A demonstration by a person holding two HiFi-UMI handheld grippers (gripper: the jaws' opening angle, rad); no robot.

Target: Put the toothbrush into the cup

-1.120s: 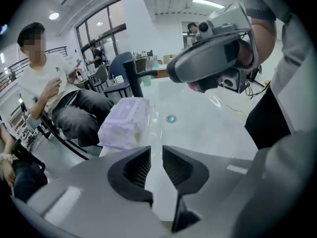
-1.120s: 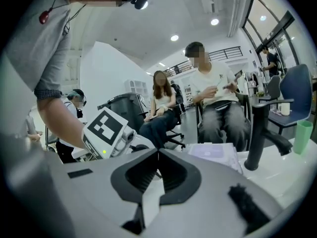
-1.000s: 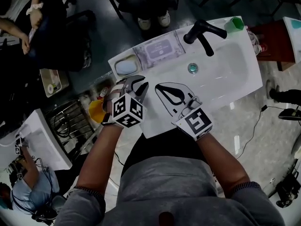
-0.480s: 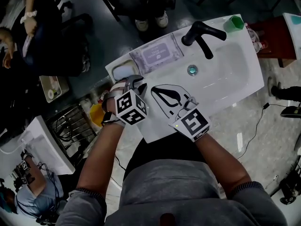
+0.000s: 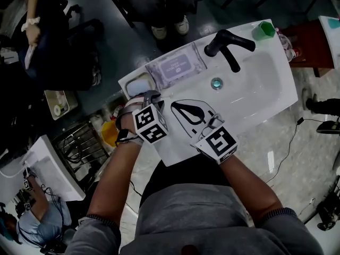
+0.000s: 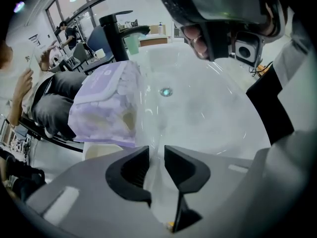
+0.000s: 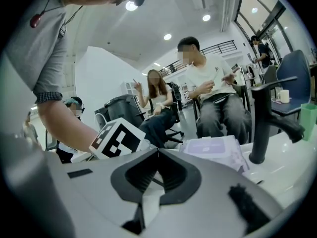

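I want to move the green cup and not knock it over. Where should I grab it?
Probably pinch the green cup across its round wall, about halfway up, coming in from the basin side. It stands upright with its mouth up on the back corner of the sink, and the black faucet is close beside it, so the basin side looks freest.

Basin [image 5: 260, 84] open, black faucet [image 5: 229, 42] behind, wipes pack [image 5: 174, 65] left, green cup [image 5: 264, 30] far corner

View from above: a white sink [image 5: 265, 84] with a black tap [image 5: 228, 42], a green cup [image 5: 264, 30] on its far right corner and a purple wipes pack [image 5: 175, 65]. The left tongs [image 5: 152, 98] and right tongs [image 5: 177, 107] are over the near rim. The left jaws have just been opening, with nothing between them.
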